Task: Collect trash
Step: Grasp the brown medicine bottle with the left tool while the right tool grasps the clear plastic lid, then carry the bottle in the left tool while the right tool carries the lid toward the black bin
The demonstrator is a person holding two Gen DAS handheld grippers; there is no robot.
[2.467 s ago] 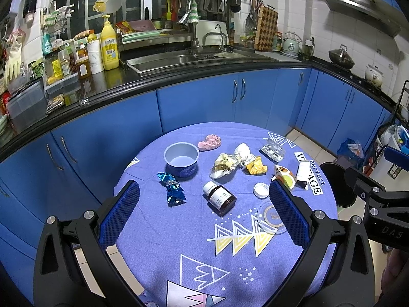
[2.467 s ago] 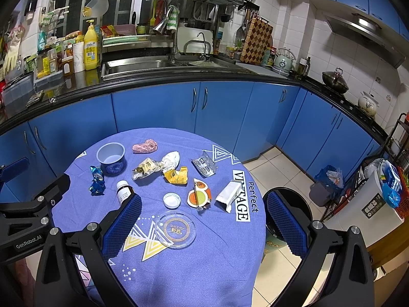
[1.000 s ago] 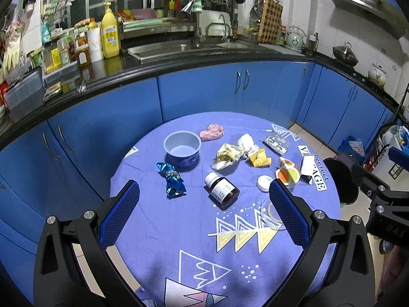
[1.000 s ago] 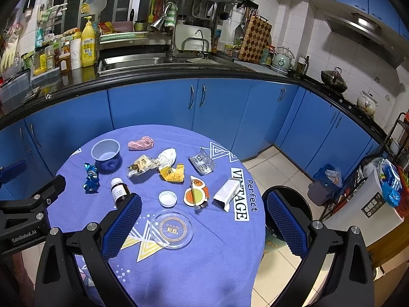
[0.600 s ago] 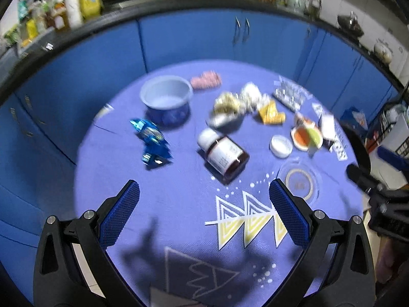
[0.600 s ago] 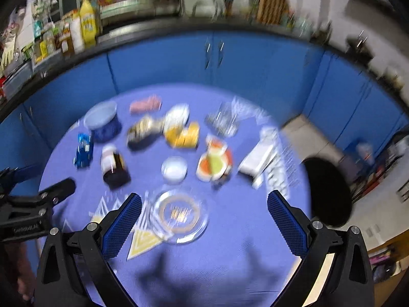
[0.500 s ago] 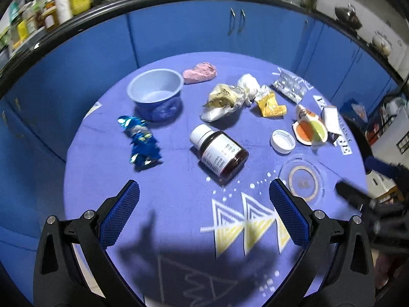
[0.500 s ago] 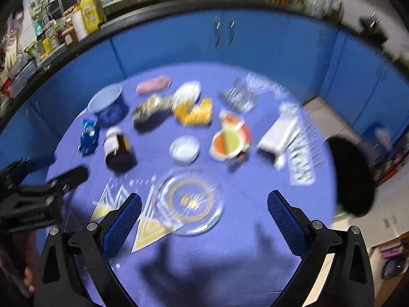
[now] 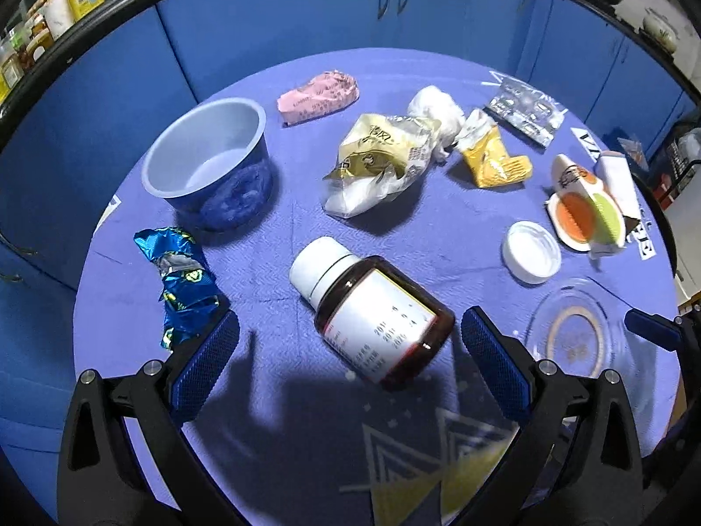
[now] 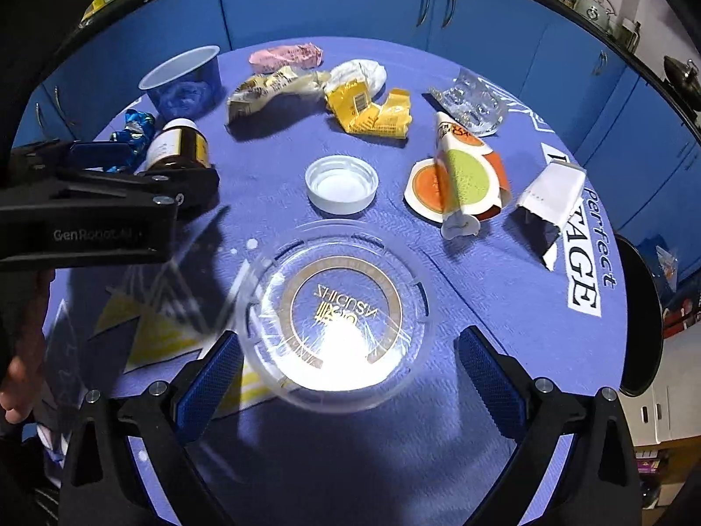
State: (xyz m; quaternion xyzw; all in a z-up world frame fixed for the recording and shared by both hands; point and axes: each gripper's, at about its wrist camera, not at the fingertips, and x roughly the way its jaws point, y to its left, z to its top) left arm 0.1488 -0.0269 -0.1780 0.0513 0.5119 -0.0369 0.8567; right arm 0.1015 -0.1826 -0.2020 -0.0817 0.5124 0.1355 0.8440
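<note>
Trash lies on a round table with a blue cloth (image 9: pixel 271 403). My left gripper (image 9: pixel 350 368) is open just above a brown pill bottle (image 9: pixel 372 311) that lies on its side between the fingers. A blue foil wrapper (image 9: pixel 182 280) lies beside the left finger. My right gripper (image 10: pixel 346 368) is open over a clear plastic lid (image 10: pixel 337 320). In the right wrist view the bottle (image 10: pixel 177 144) sits behind the left gripper's body. A white cap (image 10: pixel 341 184), an orange-green paper cup (image 10: pixel 460 175) and yellow wrappers (image 10: pixel 372 109) lie further back.
A blue plastic bowl (image 9: pixel 210 166), a pink wrapper (image 9: pixel 317 96), a gold crumpled bag (image 9: pixel 377 162), a blister pack (image 10: pixel 471 105) and a white carton (image 10: pixel 552 201) lie on the table. A black bin (image 10: pixel 639 320) stands right of it. Blue cabinets (image 9: pixel 306 8) lie behind.
Both grippers have come down and forward towards the table. The left one now straddles the pill bottle; the right one is over the clear lid. Both stay open.
</note>
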